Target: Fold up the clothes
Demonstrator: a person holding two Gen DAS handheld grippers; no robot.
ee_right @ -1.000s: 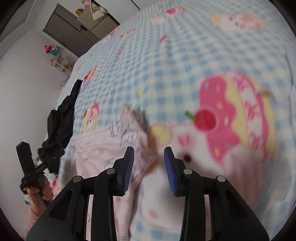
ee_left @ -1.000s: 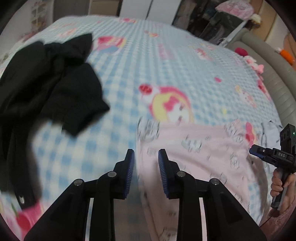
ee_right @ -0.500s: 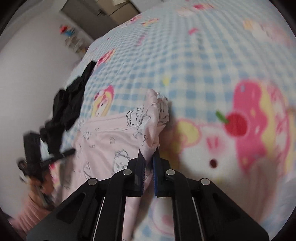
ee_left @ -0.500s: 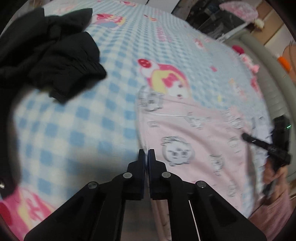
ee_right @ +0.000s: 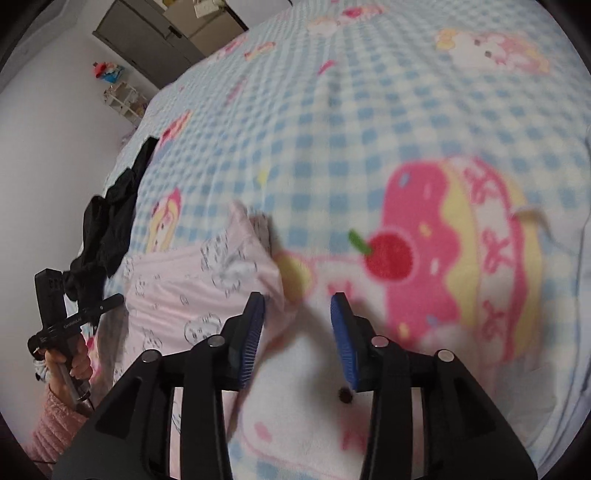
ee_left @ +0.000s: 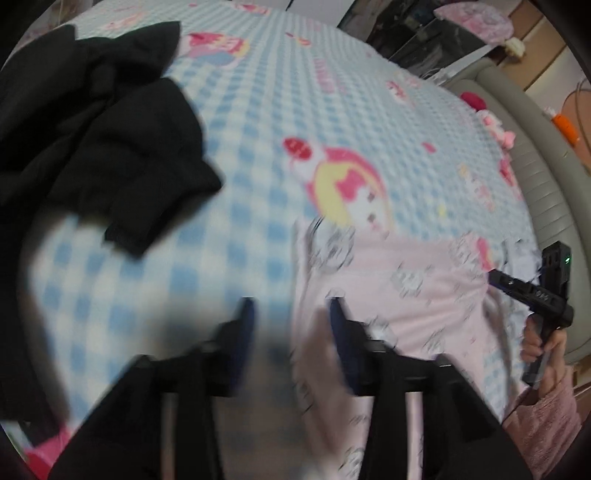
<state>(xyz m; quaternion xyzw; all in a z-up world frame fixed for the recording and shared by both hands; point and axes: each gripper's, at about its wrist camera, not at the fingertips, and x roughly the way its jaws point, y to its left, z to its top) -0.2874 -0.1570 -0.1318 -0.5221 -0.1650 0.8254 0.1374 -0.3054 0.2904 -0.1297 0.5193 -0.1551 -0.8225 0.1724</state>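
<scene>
Only the left view shows the bed rail point(ee_left: 543, 177) at 2 o'clock; only the right shows a cabinet point(ee_right: 147, 33) at 11. The pink garment point(ee_left: 406, 295) lies flat on the blanket point(ee_right: 369, 129), long axis running between the grippers. Left gripper point(ee_left: 291, 325) and right gripper point(ee_right: 297, 325) have just been opening; both stand apart, gripping nothing.

A blue-and-white checked bedspread point(ee_right: 369, 129) with pink cartoon prints spreads beyond the fingers. Its cherry-topped cake print point(ee_right: 443, 258) lies just past the right-hand fingers. A grey padded bed frame point(ee_left: 532, 155) curves far right of the left-hand fingers.
</scene>
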